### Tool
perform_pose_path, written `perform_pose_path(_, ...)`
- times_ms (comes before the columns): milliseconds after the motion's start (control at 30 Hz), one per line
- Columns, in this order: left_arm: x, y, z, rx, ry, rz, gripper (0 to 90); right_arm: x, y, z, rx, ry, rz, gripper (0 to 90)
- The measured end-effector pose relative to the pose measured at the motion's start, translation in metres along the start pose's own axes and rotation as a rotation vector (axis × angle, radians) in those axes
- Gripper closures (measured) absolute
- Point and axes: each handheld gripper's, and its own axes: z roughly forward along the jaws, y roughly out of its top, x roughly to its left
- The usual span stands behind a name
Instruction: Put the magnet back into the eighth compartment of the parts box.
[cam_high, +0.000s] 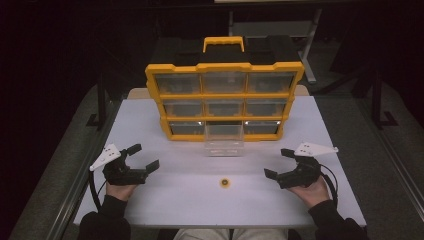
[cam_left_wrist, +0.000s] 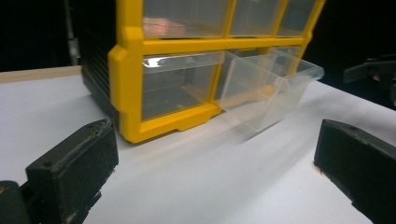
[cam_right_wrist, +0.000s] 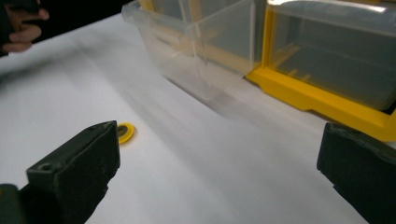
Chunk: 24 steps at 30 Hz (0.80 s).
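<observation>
1. Dark surroundings close in on a white table (cam_high: 165, 197), and at its near middle lies the small yellow disc (cam_high: 224, 182) — the piece I take to be in hand, flat on the bare top between my two tools.
2. Just beyond the disc, toward the far side, the clear drawer (cam_high: 224, 140) stands pulled out of the bottom middle slot of the yellow organizer (cam_high: 225, 67). I judge it is drawn forward so the disc can be dropped in; I can see nothing inside it.
3. My right gripper (cam_high: 280, 162) rests near the table's right side, jaws spread wide and holding nothing. In the right gripper view the disc (cam_right_wrist: 124, 132) sits just beside the tip of one jaw, not touching, so this tool is the better placed to take it.
4. My left gripper (cam_high: 146, 156) lies near the left edge, also wide open and empty — well apart from the disc, angled toward the organizer's near corner, perhaps ready to steady the drawer.
5. Other drawers look shut.
</observation>
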Motion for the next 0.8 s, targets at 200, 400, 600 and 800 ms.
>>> perform_pose_path(200, 0.001, 0.000, -0.001, -0.009, 0.003, -0.009, 0.0, 0.005, 0.003, 0.009, 0.035, 0.022, -0.017, 0.0)
perform_pose_path(400, 0.001, 0.000, 0.000, -0.006, 0.001, -0.009, 0.0, 0.015, 0.011, 0.017, 0.075, 0.031, -0.054, 0.0)
perform_pose_path(600, 0.001, 0.000, 0.000, -0.004, 0.003, -0.014, 0.0, 0.020, 0.016, 0.021, 0.097, 0.038, -0.063, 0.0)
perform_pose_path(800, 0.001, 0.000, 0.000, 0.001, 0.005, -0.008, 0.0, 0.026, 0.024, 0.029, 0.126, 0.061, -0.079, 0.0)
